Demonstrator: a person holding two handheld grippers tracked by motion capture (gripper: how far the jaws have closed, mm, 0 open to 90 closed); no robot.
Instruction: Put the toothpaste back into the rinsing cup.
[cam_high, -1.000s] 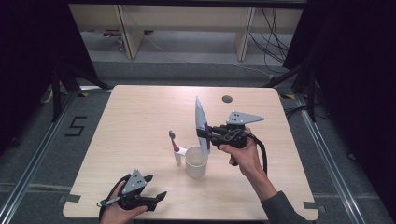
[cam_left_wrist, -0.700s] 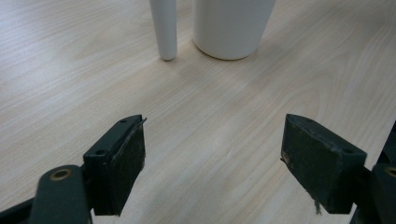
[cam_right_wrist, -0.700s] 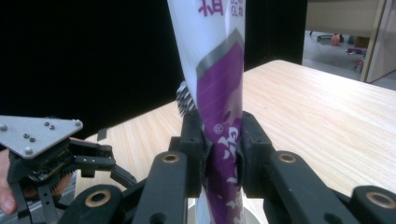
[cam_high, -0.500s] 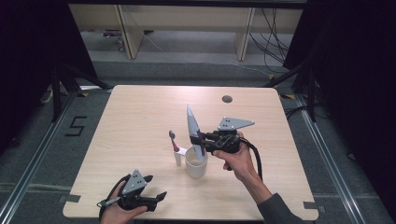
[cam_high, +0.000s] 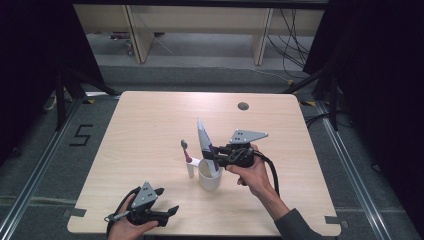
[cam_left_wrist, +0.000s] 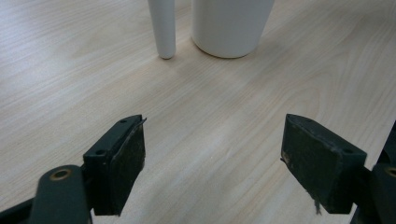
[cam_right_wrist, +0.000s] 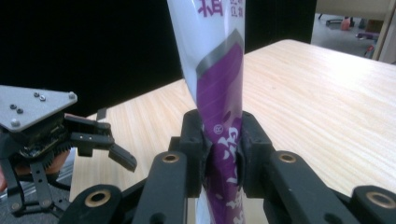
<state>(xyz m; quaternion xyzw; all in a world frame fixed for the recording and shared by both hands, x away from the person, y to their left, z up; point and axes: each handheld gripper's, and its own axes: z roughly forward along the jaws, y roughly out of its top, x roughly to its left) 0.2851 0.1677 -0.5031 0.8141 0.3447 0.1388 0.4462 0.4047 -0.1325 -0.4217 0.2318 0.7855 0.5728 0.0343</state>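
Now right gripper (cam_high: 216, 156) pinching tube (cam_high: 204, 142) over cup (cam_high: 210, 179)

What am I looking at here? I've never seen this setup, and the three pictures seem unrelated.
It is one moment from three cameras. The high view looks down on a wooden table where a person holds a hand-operated gripper in each hand. The other two cameras ride on those grippers and look along their black jaws. The right gripper is shut on a white and purple toothpaste tube, its lower end in a white cup. Beside the cup stands a toothbrush. The left gripper rests open near the table's front edge, holding nothing.
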